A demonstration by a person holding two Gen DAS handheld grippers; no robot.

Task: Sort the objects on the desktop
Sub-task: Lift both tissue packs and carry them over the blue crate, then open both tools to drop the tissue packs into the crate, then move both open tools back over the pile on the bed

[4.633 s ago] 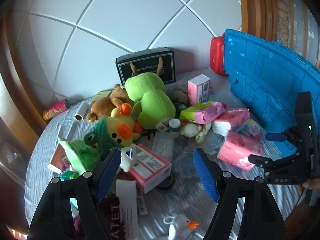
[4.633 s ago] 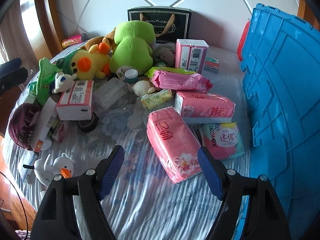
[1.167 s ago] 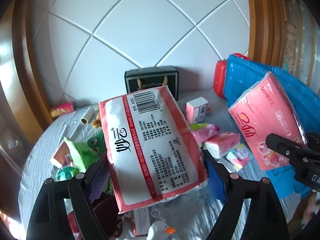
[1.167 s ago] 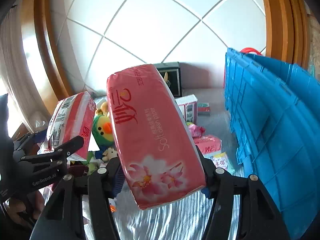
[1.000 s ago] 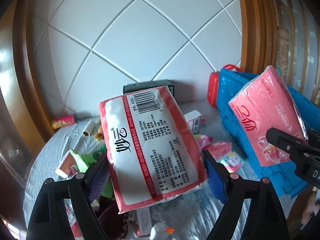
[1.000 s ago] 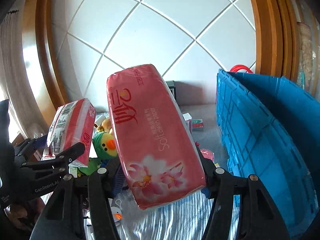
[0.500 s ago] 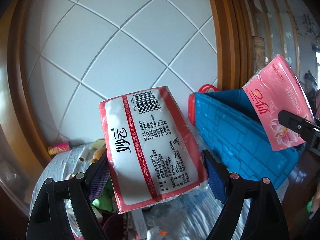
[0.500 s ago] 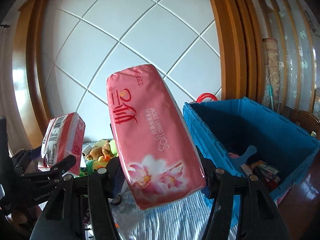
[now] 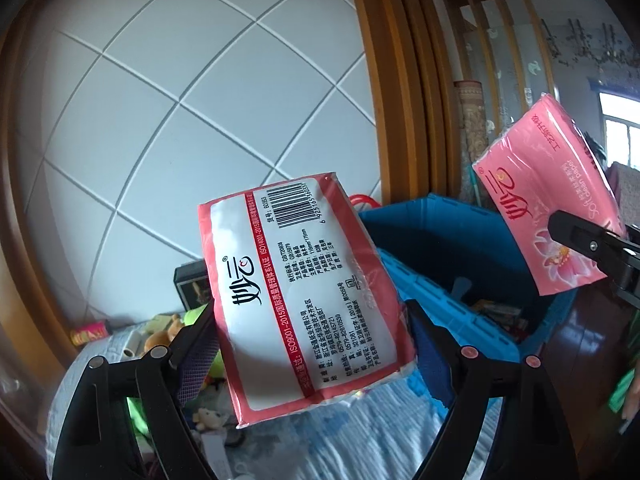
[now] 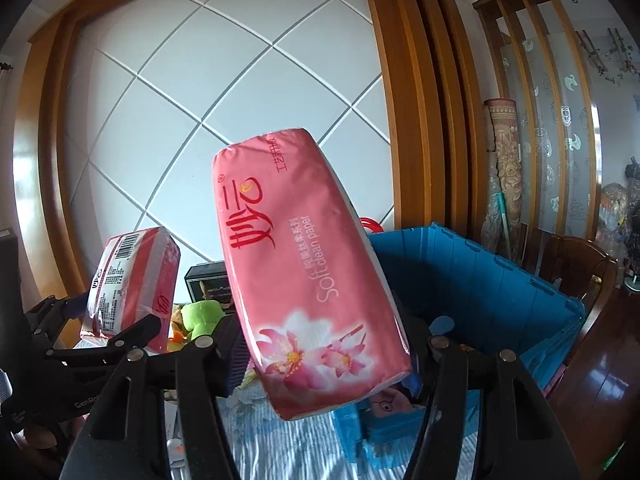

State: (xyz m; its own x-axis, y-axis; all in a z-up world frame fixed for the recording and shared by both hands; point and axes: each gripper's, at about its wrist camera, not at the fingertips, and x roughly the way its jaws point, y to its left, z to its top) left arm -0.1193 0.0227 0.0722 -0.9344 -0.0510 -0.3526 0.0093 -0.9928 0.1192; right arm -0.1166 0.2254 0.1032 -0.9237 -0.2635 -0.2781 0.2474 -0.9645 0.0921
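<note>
white quilted wall panel (image 10: 224, 92) in a curved wooden frame (image 10: 404, 92) — wooden floor (image 10: 600, 396) lower right.

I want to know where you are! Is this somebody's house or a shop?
Probably somebody's home. There are plush toys lying on a striped cloth, a wall of padded panels in a wooden frame, and a wooden chair beside a blue bin.

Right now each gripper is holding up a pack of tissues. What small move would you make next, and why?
Probably carry both on toward the blue crate. The left gripper grips the white-backed tissue pack and the right gripper the pink tissue pack, both lifted above the table, and the crate stands open just ahead.
</note>
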